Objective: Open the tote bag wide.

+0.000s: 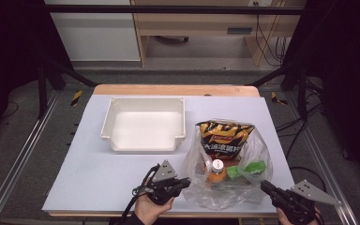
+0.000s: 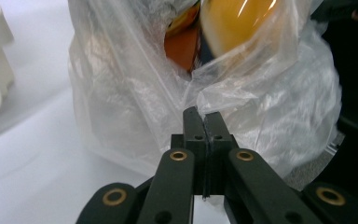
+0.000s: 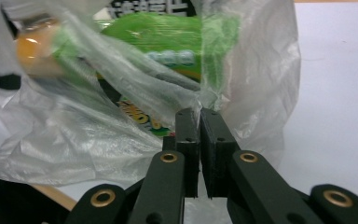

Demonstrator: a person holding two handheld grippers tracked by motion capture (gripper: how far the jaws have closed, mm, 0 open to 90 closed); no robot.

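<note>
The plastic bag (image 1: 227,183) is clamped at its near corners by the left gripper (image 1: 186,182) and right gripper (image 1: 264,186), mouth opened upward; a white tray (image 1: 143,124) sits behind-left on the counter (image 1: 89,178).

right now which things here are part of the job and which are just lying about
Part of the job:
- clear plastic bag, pinched by the left gripper and the right gripper
- inside it: chip bag, orange bottle, green packet

Lying about:
- white tray, nothing in it
</note>
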